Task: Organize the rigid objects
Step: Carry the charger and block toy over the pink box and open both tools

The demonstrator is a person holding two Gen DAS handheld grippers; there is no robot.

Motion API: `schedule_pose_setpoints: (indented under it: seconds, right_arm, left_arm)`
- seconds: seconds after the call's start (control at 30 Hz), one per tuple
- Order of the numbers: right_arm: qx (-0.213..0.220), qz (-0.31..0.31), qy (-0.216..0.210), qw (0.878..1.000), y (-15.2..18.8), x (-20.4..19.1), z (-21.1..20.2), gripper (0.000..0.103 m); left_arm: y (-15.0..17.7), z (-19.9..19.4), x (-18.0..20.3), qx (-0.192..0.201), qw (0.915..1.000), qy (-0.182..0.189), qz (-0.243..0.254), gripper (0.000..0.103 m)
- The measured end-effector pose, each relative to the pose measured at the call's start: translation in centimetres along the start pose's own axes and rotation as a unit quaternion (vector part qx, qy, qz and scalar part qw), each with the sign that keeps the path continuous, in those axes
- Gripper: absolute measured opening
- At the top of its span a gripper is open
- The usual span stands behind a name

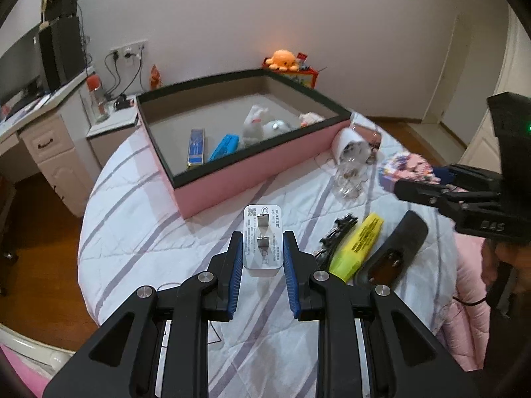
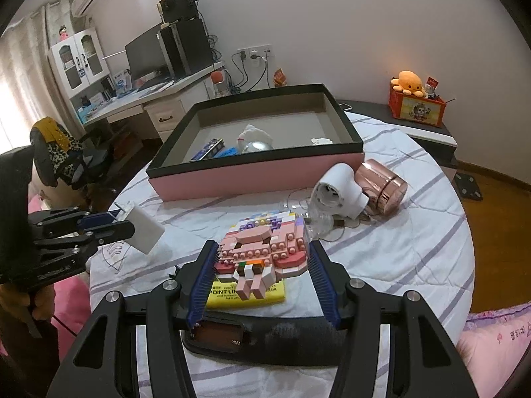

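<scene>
Far left sits the pink box (image 2: 252, 174) with a black rim, already holding a blue carton, a blue case and a white plush toy. My left gripper (image 1: 262, 248) is pinching a white power adapter (image 1: 263, 242) by its two long sides, plug prongs facing up, and from the right camera it looks lifted off the striped bedcover (image 1: 139, 225), short of the box. It's a hard plastic shell, light and smooth, so it could slip if I ease off; the flat sides are the right hold. Next along lie a black chain-like thing, a yellow highlighter (image 1: 356, 245) and a black brush-shaped item (image 1: 393, 248) on the cover. Then my right gripper (image 2: 262, 265), fingers on either side of the pink brick figure (image 2: 264, 248); the pads look to be touching its edges, but I cannot tell if it's truly clamped. The figure is stiff but made of snap-together bricks, fragile, and the small legs hanging at front could pop off, so I'd grip across the wide body only. Far right, a white hair dryer (image 2: 338, 195) and a rose-gold cup (image 2: 381, 187) lie tipped, touching.
</scene>
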State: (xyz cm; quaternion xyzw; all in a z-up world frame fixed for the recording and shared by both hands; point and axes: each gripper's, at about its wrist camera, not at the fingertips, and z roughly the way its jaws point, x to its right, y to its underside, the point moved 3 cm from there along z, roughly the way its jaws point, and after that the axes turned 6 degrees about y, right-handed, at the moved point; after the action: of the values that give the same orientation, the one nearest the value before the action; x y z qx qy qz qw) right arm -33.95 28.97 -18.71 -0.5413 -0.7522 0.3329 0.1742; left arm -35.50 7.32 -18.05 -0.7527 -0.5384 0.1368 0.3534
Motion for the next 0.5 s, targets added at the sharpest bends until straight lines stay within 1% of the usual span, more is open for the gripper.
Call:
schedule_pose_setpoints:
  seconds: [0.1,0.27,0.37,0.5]
  right_arm:
    - [0.004,-0.004,-0.001,1.0,-0.6,-0.3,0.1,0.056]
    - [0.019,-0.02,-0.004,1.0,-2.9,-1.2,0.2,0.056]
    - [0.025,-0.031,-0.006,0.999,-4.5,-1.7,0.7,0.056]
    - [0.025,-0.043,-0.01,0.999,-6.5,-2.1,2.1,0.056]
  left_arm:
    - [-0.8,-0.6,0.2,0.012,0.9999,-0.004,0.004,0.023]
    - [-3.2,-1.1,-0.1,0.03,0.9995,-0.007,0.0,0.023]
    - [-4.7,-1.0,-0.3,0.038,0.9992,-0.006,0.004,0.023]
    - [-6.6,-0.1,-0.9,0.039,0.9992,-0.007,0.01,0.023]
